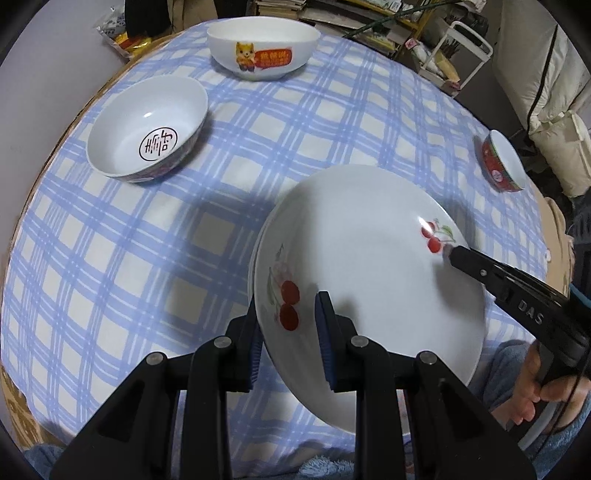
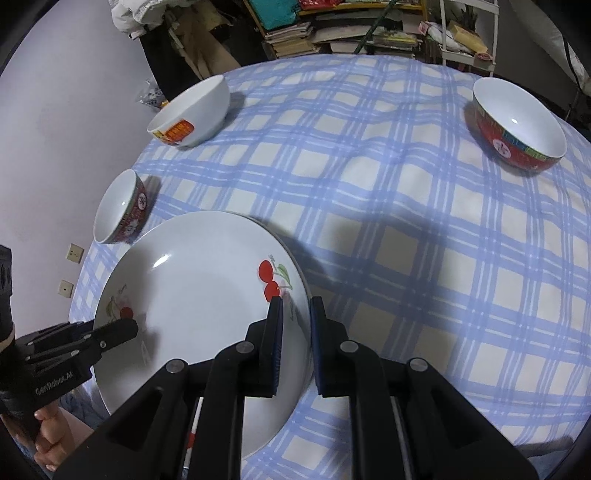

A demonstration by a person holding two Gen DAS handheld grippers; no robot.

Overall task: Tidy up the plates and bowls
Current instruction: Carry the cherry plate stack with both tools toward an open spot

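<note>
A white plate with red cherries (image 1: 369, 258) (image 2: 192, 295) hangs tilted just above the blue checked tablecloth (image 1: 110, 258) (image 2: 406, 258). My left gripper (image 1: 290, 332) is shut on its near left rim and shows in the right wrist view as a dark left gripper (image 2: 125, 328). My right gripper (image 2: 295, 325) is shut on the opposite rim, and the right gripper (image 1: 448, 253) reaches in from the right. A second plate's rim (image 1: 255, 258) (image 2: 275, 230) peeks out just under it. On the cloth stand a white cartoon bowl (image 1: 262, 48) (image 2: 192, 110), a seal-marked bowl (image 1: 147, 129) (image 2: 122, 206) and a red bowl (image 1: 502, 162) (image 2: 517, 125).
The round table's edge curves close behind the bowls. Packets (image 1: 122, 40) lie at its far left. Bookshelves (image 2: 332, 26) and a white rack (image 1: 458, 51) stand beyond it. A hand (image 1: 546, 387) grips the right tool near the table's near edge.
</note>
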